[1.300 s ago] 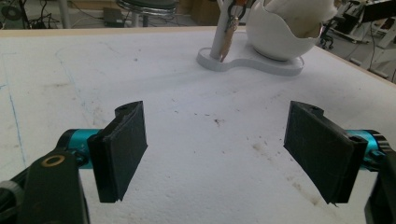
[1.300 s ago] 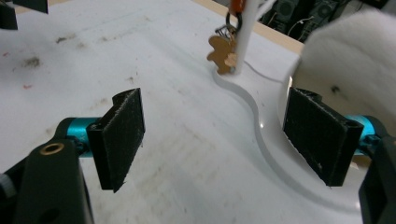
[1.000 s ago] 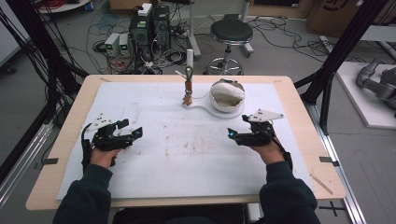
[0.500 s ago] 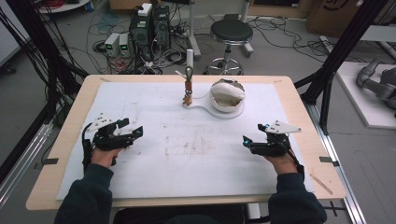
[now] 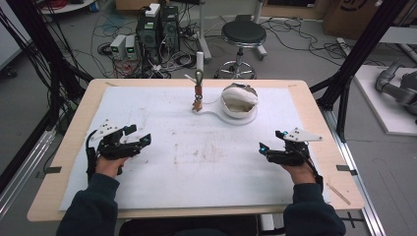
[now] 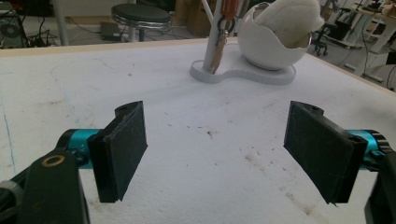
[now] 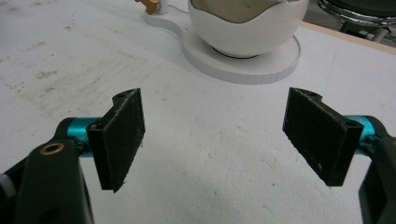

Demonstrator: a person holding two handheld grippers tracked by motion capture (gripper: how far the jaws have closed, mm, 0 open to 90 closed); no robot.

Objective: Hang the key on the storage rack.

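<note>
Your left claw (image 5: 139, 139) sits at the lower left of the high view, jaws spread wide, gripping nothing. Your right claw (image 5: 268, 148) sits at the lower right, likewise released and empty. Both rest low over the white mat (image 5: 206, 147) covering the worktop (image 5: 314, 103). At upper centre, the white egg-shaped bowl (image 5: 239, 100) stands on its flat base (image 5: 211, 111), beside a post hung with keys (image 5: 198, 91).
</note>
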